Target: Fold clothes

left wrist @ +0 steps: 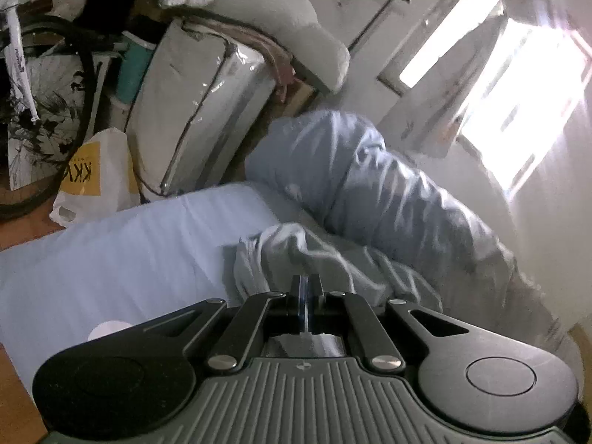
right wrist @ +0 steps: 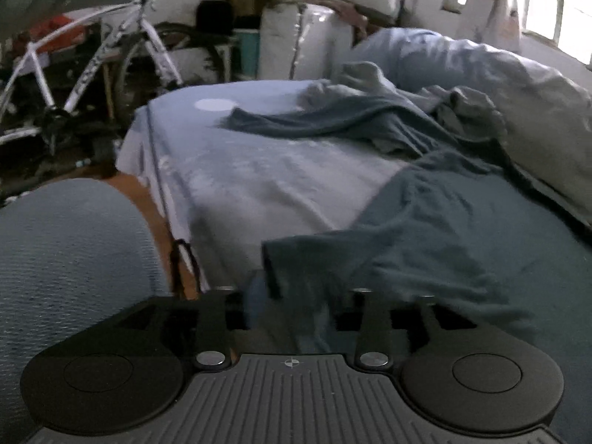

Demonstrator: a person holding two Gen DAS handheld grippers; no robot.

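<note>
The left claw (left wrist: pixel 305 288) is clenched on pale grey cloth (left wrist: pixel 281 255) mid-bed (left wrist: pixel 122 244); the right claw (right wrist: pixel 292 310), released, straddles the blue shirt's (right wrist: pixel 425 229) near-edge sleeve.

Shirt (right wrist: pixel 444 222) lies on the bed (right wrist: pixel 259 170); duvet (right wrist: pixel 518 85) to its right — bicycle (right wrist: pixel 92 66) left, beyond.

1. Pale blue sheeted bed (right wrist: pixel 259 170): the middle stretch is bare and flat, open for a pass from its left edge.
2. Dark blue crumpled cotton garment (right wrist: pixel 462 222) covers the near right part of the bed and runs back toward the far end.
3. Bulky light blue rolled duvet (left wrist: pixel 388 185) banks the window side, closing that flank.
4. White-framed bicycle (right wrist: pixel 92 63) and yellow-and-white plastic bag (left wrist: pixel 96 174) crowd the floor beyond the bed's left edge.
5. Clear-plastic-wrapped white bedding pack (left wrist: pixel 207 111) blocks the far end.
</note>
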